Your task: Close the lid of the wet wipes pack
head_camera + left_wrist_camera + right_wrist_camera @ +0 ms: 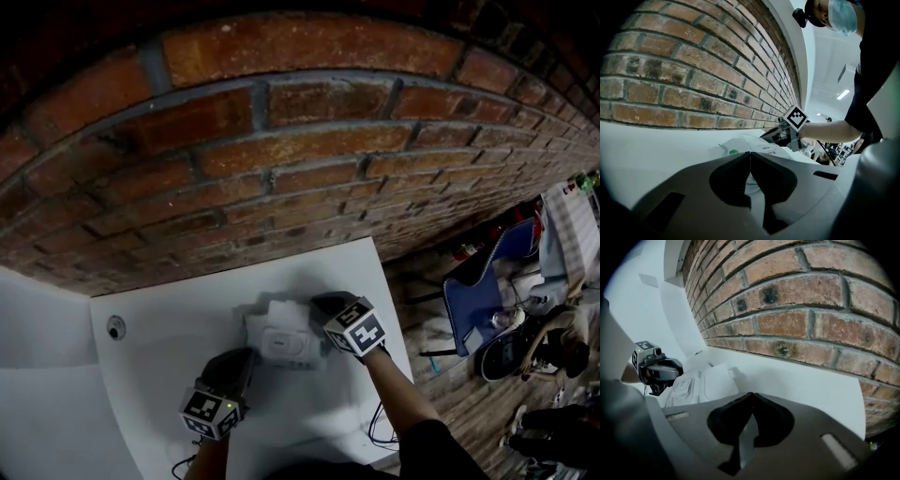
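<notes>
Wet wipes pack (286, 345) lies mid-desk (169, 370) toward the wall edge, running roughly left-right, lid (716, 382) standing up. Right gripper (328, 305), fingers pressed together and empty, sits at its right end, seemingly nearer that lid. Left gripper (239, 364), likewise pinched together, is at the near-left corner.

head: steeply down, far | gripper views: low, near, facing inward (share wet wipes pack (759, 149))
</notes>
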A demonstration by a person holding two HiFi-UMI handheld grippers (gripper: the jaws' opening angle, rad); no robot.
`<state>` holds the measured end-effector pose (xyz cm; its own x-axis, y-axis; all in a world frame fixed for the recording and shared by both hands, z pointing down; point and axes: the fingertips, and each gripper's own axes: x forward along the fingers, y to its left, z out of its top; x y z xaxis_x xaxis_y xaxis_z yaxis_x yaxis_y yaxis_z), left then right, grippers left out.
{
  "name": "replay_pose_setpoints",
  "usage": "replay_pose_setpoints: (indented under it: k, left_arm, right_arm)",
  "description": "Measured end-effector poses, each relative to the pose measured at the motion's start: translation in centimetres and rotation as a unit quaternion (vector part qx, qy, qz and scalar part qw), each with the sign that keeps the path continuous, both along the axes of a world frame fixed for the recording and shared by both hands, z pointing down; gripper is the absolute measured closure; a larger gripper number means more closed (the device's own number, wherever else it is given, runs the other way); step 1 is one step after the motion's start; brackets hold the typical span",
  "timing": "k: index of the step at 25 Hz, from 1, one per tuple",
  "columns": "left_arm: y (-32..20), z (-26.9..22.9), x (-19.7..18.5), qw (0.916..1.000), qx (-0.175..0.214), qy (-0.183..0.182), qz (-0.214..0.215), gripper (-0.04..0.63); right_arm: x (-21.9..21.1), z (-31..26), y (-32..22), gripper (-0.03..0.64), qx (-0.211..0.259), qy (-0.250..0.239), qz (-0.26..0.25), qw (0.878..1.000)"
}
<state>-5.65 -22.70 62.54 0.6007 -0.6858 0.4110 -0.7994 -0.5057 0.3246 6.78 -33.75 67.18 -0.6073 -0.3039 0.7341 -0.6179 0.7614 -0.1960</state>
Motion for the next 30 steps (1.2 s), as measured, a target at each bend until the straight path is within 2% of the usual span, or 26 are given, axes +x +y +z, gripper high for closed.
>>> replay_pose_setpoints:
  k: [6, 16, 30]
  left_arm:
    - [0.2, 0.0, -0.1, 1.0000, -0.005, -0.003, -0.001, 0.595]
    - [0.2, -0.6, -0.4, 1.0000, -0.001, -0.003, -0.005, 0.595]
    - [0.8, -0.7, 0.1, 1.0000, -0.008, 0.004, 0.000, 0.595]
  right_arm:
    - [-0.6, -0.2, 0.3, 0.618, -0.010, -0.024, -0.019, 0.999]
    - [-1.9, -3.9, 1.0, 0.618, 0.056, -0.067, -0.015, 0.996]
    - [-3.6, -8.5, 4.3, 0.618, 0.087, -0.089, -0.019, 0.992]
